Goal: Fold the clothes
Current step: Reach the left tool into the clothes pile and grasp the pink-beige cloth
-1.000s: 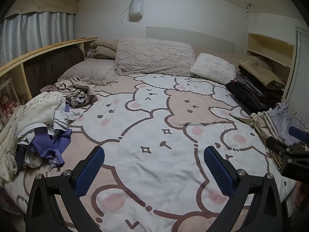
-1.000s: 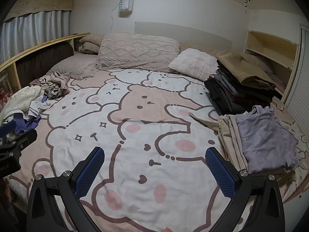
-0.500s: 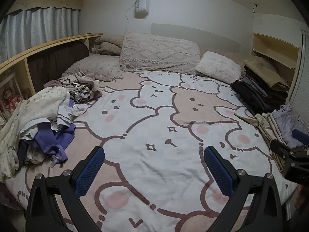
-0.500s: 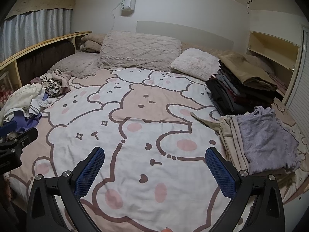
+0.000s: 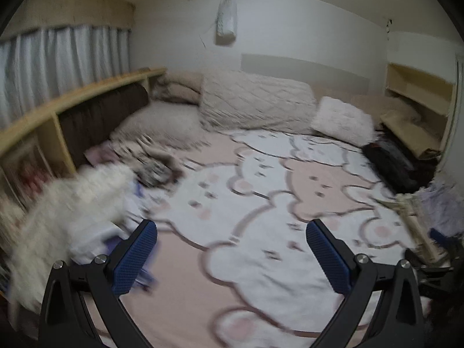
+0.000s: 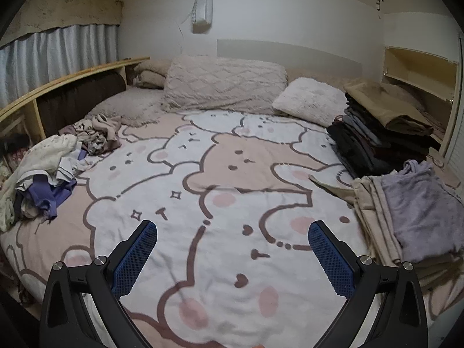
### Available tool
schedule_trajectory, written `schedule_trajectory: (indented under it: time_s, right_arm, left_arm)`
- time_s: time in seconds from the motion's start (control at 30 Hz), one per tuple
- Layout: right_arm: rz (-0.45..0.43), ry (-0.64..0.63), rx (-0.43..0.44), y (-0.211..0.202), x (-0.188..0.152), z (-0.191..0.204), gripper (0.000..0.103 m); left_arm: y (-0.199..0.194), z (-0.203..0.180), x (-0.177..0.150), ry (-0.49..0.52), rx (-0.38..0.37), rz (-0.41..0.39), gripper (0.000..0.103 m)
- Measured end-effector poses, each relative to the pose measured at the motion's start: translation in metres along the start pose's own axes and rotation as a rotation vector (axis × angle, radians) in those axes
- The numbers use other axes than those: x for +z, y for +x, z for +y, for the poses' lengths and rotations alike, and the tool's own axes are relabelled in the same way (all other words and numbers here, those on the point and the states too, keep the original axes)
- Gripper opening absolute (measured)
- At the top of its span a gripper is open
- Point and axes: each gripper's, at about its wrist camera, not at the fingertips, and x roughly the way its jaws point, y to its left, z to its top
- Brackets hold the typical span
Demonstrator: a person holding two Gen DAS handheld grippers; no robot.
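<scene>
Bed (image 6: 232, 284): fills most of both views, covered by a pink-and-white bear-print blanket (image 6: 220, 179); taken as the landmark below. Its middle is bare blanket.

Head of bed: long quilted cushion (image 6: 223, 87) against the wall, a fluffy white pillow (image 6: 310, 100) just beside its right end, beige pillows (image 6: 150, 74) at its left end.

Left edge of bed: wooden shelf rail (image 6: 72, 79) runs alongside, grey curtain (image 6: 55, 55) behind it.

Right edge of bed, toward the head: tall stack of folded dark clothes (image 6: 374, 142) with a tan piece on top. Nearer the foot on the same edge: folded lavender top (image 6: 420, 211) lying on flat beige garments (image 6: 374, 220).

Left edge of bed, near the foot: heap of unfolded clothes (image 6: 40, 174), cream on top, purple showing beneath. A smaller crumpled pile (image 6: 98, 136) lies just beyond it toward the head. The left wrist view is motion-blurred; the same heap (image 5: 72, 208) appears there as a white smear close to the left finger.

Left claw (image 5: 232, 258): released, blue pads (image 5: 136, 258) wide apart, nothing between them, over the blanket at the foot of the bed, near the heap.

Right claw (image 6: 232, 258): released, pads wide apart, nothing held, above the foot of the bed, centre. Its tip also shows at the right margin of the left wrist view (image 5: 438, 237).
</scene>
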Motion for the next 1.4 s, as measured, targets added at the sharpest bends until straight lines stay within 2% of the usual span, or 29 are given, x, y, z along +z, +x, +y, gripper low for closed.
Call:
schedule_trajectory:
  time_s: [0.07, 0.17, 0.2, 0.23, 0.4, 0.57, 0.73, 0.87, 1.2, 1.4]
  right_arm:
    - [-0.017, 0.005, 0.010, 0.003, -0.002, 0.004, 0.103]
    - [-0.026, 0.012, 0.028, 0.008, -0.002, 0.012, 0.103]
    - [-0.018, 0.003, 0.028, 0.012, -0.002, 0.016, 0.103]
    - [-0.009, -0.012, 0.024, 0.016, -0.001, 0.020, 0.103]
    - [0.031, -0.061, 0.019, 0.034, 0.001, 0.040, 0.103]
    - [0.052, -0.055, 0.040, 0.055, 0.004, 0.056, 0.103]
    - [0.124, -0.072, 0.034, 0.090, 0.010, 0.077, 0.103]
    - [0.168, -0.098, 0.044, 0.114, 0.009, 0.089, 0.103]
    - [0.219, -0.076, 0.113, 0.171, 0.004, 0.111, 0.103]
    - [0.252, -0.074, 0.148, 0.197, -0.005, 0.119, 0.103]
  left_arm:
    - [0.002, 0.020, 0.006, 0.029, 0.051, -0.014, 0.103]
    - [0.014, 0.051, 0.010, 0.021, 0.090, 0.000, 0.103]
    - [0.018, 0.062, 0.009, 0.016, 0.096, 0.006, 0.103]
    - [0.022, 0.069, 0.009, 0.029, 0.069, 0.009, 0.103]
    - [0.058, 0.105, 0.016, 0.029, 0.115, 0.025, 0.103]
    - [0.105, 0.129, 0.035, 0.009, 0.108, 0.036, 0.103]
    - [0.168, 0.132, 0.053, -0.044, 0.050, 0.056, 0.102]
    - [0.225, 0.129, 0.056, -0.117, 0.020, 0.107, 0.097]
    - [0.342, 0.104, 0.067, -0.207, 0.033, 0.163, 0.097]
    - [0.398, 0.089, 0.071, -0.219, 0.076, 0.234, 0.086]
